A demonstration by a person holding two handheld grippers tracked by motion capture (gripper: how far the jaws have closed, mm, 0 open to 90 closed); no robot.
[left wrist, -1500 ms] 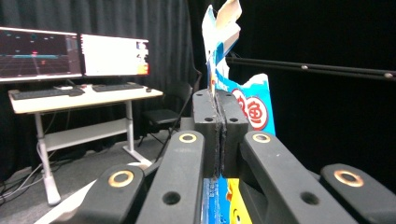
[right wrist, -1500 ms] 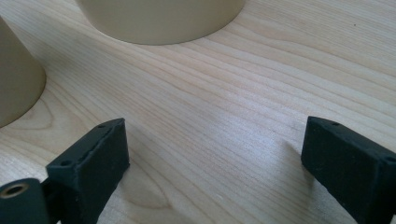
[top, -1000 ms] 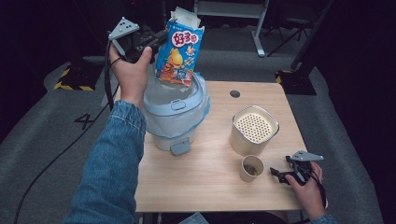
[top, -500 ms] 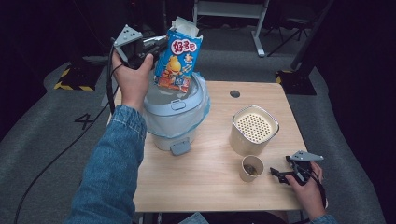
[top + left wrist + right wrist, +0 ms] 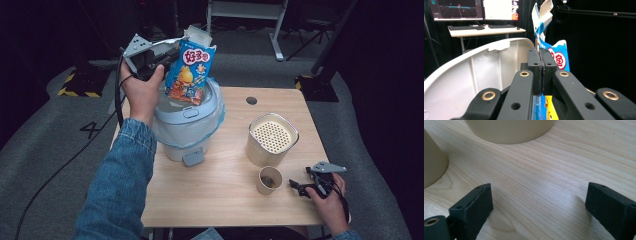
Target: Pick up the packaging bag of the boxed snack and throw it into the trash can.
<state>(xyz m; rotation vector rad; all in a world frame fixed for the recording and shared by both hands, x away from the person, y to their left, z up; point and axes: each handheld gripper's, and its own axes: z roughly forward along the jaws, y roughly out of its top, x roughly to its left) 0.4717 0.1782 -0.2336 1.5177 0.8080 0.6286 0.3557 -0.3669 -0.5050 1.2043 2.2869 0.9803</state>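
My left gripper [image 5: 170, 57] is raised above the back left of the table, shut on the edge of a blue snack box [image 5: 190, 75]. The opened box hangs upright with its lower end in the mouth of a white bin [image 5: 185, 125] lined with a plastic bag. In the left gripper view the pads [image 5: 534, 65] of my left gripper [image 5: 540, 58] pinch the box's [image 5: 557, 56] cardboard, beside the bin's raised white lid [image 5: 474, 72]. My right gripper [image 5: 296, 186] rests open on the table at the front right, nothing between its jaws [image 5: 539, 197].
A beige canister [image 5: 272, 137] with a perforated lid stands right of the bin, and a small paper cup [image 5: 270, 180] sits in front of it, just left of the right gripper. The wooden table [image 5: 220, 200] has a cable hole [image 5: 251, 100] near its back edge.
The left hand has brought the snack box down and slightly left, from tilted above the bin to upright in its mouth. The right hand has stayed put.
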